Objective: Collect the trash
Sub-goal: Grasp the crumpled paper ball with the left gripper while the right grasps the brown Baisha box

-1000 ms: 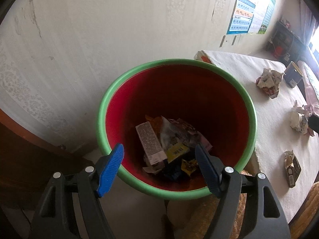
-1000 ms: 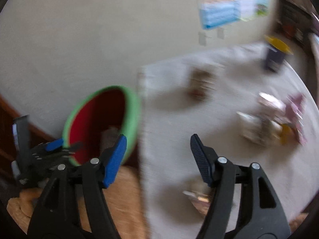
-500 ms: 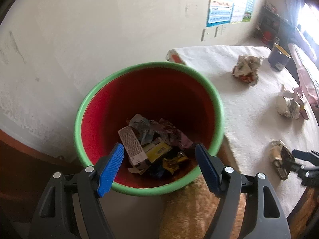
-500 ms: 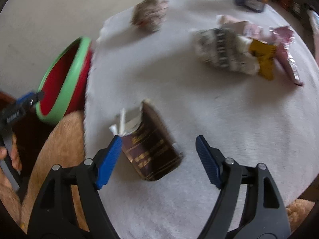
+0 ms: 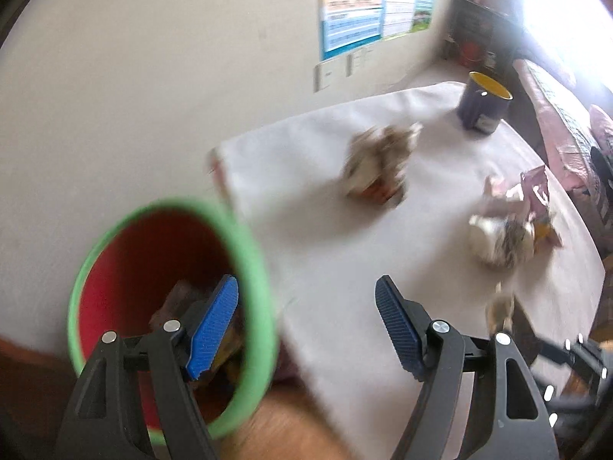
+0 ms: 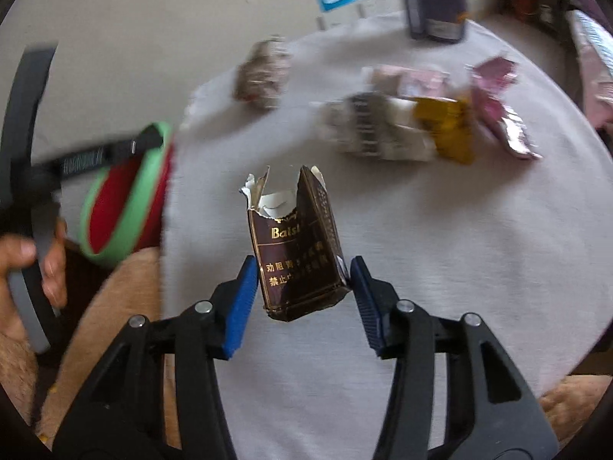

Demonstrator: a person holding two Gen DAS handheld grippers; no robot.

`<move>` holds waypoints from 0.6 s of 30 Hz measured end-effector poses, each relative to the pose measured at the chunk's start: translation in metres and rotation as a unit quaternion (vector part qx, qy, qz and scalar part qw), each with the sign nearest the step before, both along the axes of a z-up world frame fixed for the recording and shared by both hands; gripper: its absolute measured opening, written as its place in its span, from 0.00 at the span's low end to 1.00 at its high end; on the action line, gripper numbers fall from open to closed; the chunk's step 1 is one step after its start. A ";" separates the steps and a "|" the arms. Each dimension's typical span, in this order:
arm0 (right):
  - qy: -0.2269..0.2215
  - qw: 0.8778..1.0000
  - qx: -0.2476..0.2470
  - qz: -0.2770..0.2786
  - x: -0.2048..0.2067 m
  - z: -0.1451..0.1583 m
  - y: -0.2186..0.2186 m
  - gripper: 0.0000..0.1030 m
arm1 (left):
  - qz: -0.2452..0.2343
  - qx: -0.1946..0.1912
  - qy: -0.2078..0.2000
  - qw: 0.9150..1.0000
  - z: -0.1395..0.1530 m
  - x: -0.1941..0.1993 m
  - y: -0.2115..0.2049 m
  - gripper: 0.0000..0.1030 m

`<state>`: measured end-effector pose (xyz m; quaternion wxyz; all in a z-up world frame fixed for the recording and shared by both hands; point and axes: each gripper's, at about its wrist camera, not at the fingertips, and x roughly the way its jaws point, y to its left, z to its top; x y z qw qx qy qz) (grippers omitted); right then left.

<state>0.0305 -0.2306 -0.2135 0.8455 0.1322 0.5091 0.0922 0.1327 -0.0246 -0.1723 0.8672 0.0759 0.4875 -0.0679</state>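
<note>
Nearest to me, my right gripper (image 6: pixel 302 295) has just been closing its jaws around the torn brown cigarette pack (image 6: pixel 297 247); the pack stands between the blue pads (image 6: pixel 241 306), the right pad touching its lower edge and the left one just beside it, so the grip looks nearly made, not firm; the pack sits by the near-left edge of the table (image 6: pixel 440 268), which is covered in a pale cloth; my left gripper (image 5: pixel 306 322) hangs released, jaws wide with nothing between them, over the table's left edge; just off that edge is the red bin with a green rim (image 5: pixel 253 268), trash lying in its bottom; further in, toward the right edge, lies a heap of crumpled wrappers (image 6: pixel 421 122); a crumpled ball of paper (image 6: pixel 262 74) lies near the far-left corner; at the far edge stands a dark blue mug (image 6: pixel 436 11); beyond it a poster (image 5: pixel 352 4) hangs on the wall.
</note>
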 end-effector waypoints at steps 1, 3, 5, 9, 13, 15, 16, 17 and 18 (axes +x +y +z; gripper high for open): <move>0.005 1.000 0.004 -0.007 0.000 -0.003 -0.006 0.47 | -0.003 0.013 -0.002 1.000 -0.002 0.012 -0.013 0.69; 0.009 1.000 0.021 -0.014 -0.002 -0.004 -0.011 0.48 | -0.009 0.024 -0.006 1.000 -0.005 0.032 -0.031 0.69; 0.003 1.000 0.026 -0.015 -0.003 -0.003 -0.014 0.49 | -0.010 0.027 -0.009 1.000 -0.008 0.053 -0.046 0.69; -0.004 1.000 0.029 -0.008 -0.004 0.000 -0.009 0.49 | -0.003 0.041 0.013 0.999 -0.026 0.091 -0.064 0.69; -0.007 0.999 0.033 -0.004 -0.001 0.001 -0.007 0.49 | 0.004 0.022 0.031 0.999 -0.039 0.107 -0.068 0.68; -0.010 0.999 0.032 -0.004 -0.001 0.003 -0.007 0.49 | 0.001 0.010 0.035 0.999 -0.038 0.109 -0.070 0.54; -0.011 0.999 0.031 -0.004 -0.001 0.003 -0.007 0.49 | -0.004 0.002 0.039 0.999 -0.037 0.108 -0.071 0.44; -0.012 0.999 0.030 -0.003 -0.001 0.003 -0.006 0.49 | -0.009 -0.001 0.042 0.999 -0.036 0.107 -0.073 0.36; -0.013 0.999 0.029 -0.003 -0.001 0.004 -0.006 0.49 | -0.013 0.000 0.042 0.999 -0.035 0.105 -0.074 0.34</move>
